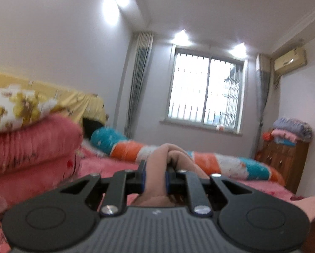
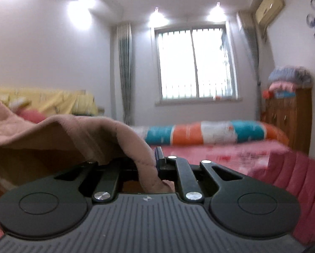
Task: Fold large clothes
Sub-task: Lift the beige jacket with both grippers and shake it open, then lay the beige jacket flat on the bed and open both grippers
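- Pinkish-tan garment [image 2: 58,132]: lifted above pink bed [image 2: 231,154], spanning leftward from right gripper [image 2: 155,164].
- Right gripper: clamped on garment edge.
- Left gripper [image 1: 155,175]: pinching another fold, pointing level toward window [image 1: 206,90].

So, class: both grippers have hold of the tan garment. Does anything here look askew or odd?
Nothing damaged. The left gripper pinches the tan garment neatly; in the right gripper it is bunched and drapes to one side.
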Available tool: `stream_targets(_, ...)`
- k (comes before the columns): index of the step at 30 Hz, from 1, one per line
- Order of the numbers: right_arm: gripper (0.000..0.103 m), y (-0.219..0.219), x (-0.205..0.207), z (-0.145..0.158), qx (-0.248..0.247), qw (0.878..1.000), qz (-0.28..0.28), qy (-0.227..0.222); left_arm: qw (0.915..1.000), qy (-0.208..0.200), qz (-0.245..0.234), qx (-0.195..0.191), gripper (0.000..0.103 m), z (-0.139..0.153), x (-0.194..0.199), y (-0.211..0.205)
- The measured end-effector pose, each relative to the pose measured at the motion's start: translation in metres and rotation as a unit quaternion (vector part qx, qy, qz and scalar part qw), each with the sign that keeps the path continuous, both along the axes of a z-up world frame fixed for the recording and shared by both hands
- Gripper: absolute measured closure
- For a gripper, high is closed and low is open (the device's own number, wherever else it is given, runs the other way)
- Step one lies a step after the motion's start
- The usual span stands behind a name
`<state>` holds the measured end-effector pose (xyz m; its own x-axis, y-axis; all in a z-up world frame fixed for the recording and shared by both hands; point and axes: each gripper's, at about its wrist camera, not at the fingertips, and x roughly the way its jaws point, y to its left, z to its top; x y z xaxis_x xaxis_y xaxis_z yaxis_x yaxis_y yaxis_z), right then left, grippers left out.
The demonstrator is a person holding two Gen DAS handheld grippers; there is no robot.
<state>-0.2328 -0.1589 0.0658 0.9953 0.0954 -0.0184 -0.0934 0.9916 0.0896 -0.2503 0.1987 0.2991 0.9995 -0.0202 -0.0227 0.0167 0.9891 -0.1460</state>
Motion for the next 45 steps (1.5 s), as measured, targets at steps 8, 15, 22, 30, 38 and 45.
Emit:
stream_targets(8, 0.092, -0.006, -0.061, 0.068, 0.017, 0.993, -0.034, -0.11, 0.9973, -0.066, -0.031, -0.001, 0.089, 0.042, -0.035, -0.008)
stream_targets(15, 0.092, -0.015, -0.121, 0.127, 0.015, 0.98, -0.061, -0.188, 0.9898, -0.122, -0.069, -0.021, 0.087, 0.074, -0.068, -0.009)
stream_targets(22, 0.092, -0.033, -0.15, 0.192, 0.018, 0.966, -0.07, -0.249, 0.9856, -0.149, -0.074, -0.03, 0.078, 0.098, -0.063, -0.012)
stream_targets(30, 0.091, -0.049, -0.018, 0.162, 0.001, 0.994, -0.054, -0.095, 0.999, -0.042, 0.013, 0.0, 0.085, 0.042, 0.06, -0.013)
stream_targets(38, 0.091, -0.024, 0.148, 0.053, -0.037, 0.994, -0.044, 0.095, 0.9956, 0.086, 0.037, 0.001, 0.085, -0.055, 0.163, -0.007)
stream_targets(45, 0.087, -0.012, 0.212, 0.004, -0.036, 0.977, -0.088, 0.19, 0.9803, 0.193, -0.041, -0.001, 0.081, -0.137, 0.188, -0.012)
